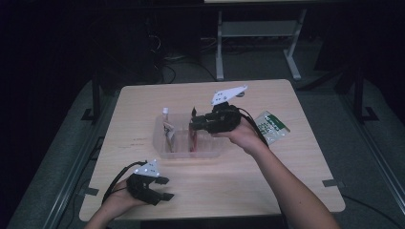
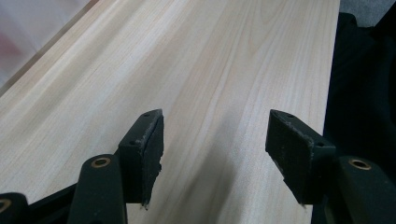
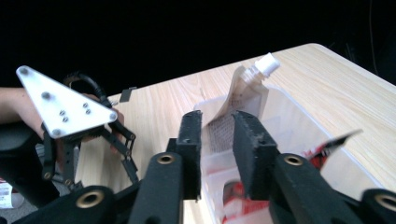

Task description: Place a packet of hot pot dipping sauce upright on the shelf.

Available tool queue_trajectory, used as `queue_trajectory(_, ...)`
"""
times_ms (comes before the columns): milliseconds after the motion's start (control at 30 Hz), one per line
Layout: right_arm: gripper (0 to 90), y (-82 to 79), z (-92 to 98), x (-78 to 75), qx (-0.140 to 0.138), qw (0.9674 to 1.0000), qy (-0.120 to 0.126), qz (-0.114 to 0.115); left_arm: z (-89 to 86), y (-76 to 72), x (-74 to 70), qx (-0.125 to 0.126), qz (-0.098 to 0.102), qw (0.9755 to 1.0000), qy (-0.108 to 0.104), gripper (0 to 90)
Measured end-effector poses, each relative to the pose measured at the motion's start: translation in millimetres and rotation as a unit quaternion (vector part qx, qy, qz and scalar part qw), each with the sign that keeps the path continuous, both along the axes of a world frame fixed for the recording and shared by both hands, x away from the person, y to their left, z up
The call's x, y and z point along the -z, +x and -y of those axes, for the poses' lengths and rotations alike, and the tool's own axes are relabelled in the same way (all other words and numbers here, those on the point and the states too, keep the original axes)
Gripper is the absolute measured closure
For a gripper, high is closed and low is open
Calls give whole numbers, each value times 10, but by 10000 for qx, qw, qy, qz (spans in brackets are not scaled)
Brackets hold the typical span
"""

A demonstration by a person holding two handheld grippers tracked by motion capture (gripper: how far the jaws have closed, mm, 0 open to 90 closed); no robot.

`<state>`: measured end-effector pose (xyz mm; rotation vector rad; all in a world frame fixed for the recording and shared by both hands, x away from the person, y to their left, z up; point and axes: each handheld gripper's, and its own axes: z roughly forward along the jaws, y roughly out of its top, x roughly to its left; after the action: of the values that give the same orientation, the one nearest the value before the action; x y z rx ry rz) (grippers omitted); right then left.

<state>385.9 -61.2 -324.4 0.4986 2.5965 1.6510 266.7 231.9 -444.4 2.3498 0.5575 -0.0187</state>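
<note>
A red pouch (image 1: 193, 135) stands upright in a middle compartment of the clear plastic bin (image 1: 162, 145) on the table. A pale spouted pouch (image 1: 167, 129) with a white cap leans in the compartment beside it, apart from the red one.

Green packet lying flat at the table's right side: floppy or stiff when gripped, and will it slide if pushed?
The green packet looks thin and flat, so it's probably floppy and would droop from a grip on one edge. It seems light, so a push would likely slide it across the smooth wooden table rather than tip it. Its glossy-looking film may be slippery.
</note>
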Motion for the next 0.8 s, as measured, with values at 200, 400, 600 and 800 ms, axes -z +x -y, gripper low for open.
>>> queue_trajectory(200, 612, -158, 185, -16, 128, 9998, -146, 72, 0, -4, 0, -25, -4, 10000, -32, 364)
queue_trajectory(400, 527, -315, 345, 33, 224, 9992, -306, 133, 5, -7, 5, -62, -34, 10000, -41, 363)
queue_trajectory(600, 478, -462, 512, 157, 336, 9988, -350, 94, 12, -6, 6, -87, -11, 9999, -56, 363)
queue_trajectory(800, 464, -581, 673, 367, 521, 9971, -547, -26, 15, -6, 4, -94, -10, 9999, -46, 363)
